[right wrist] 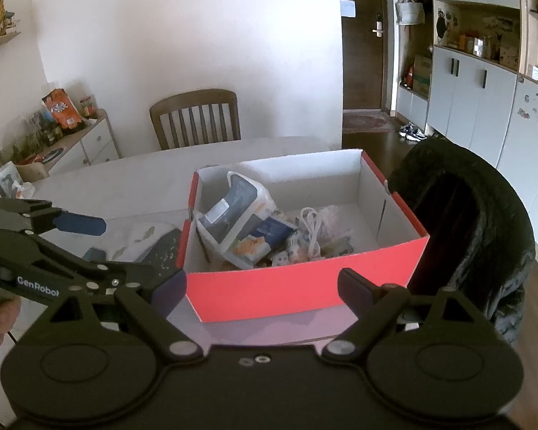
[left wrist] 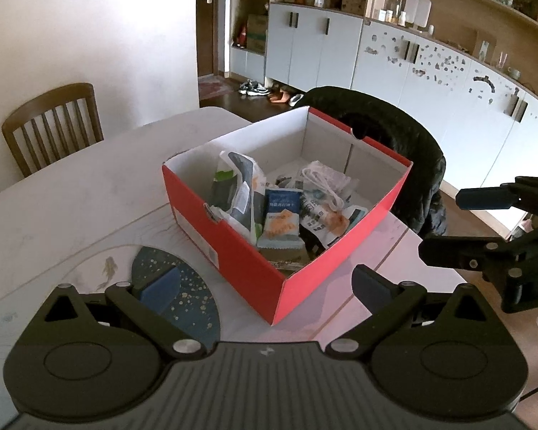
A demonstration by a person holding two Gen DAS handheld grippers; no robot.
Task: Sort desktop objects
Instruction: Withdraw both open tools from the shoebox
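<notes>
Red box (left wrist: pixel 254 251) near the worktop (left wrist: pixel 71 186) edge.
Left hand-held gripper (left wrist: pixel 265 286) and right hand-held gripper (right wrist: pixel 262 286) both gape wide, empty, just before it.

Your left gripper (left wrist: pixel 265 286) is matte black plastic: two round domed housings, triangular cut-out linkages, silver pivot screws, and blue pads on the fingers (left wrist: pixel 160 288). Your right gripper (right wrist: pixel 262 288) is built the same. Seen from the right wrist, the left one carries white "GenRobot" lettering.
</notes>
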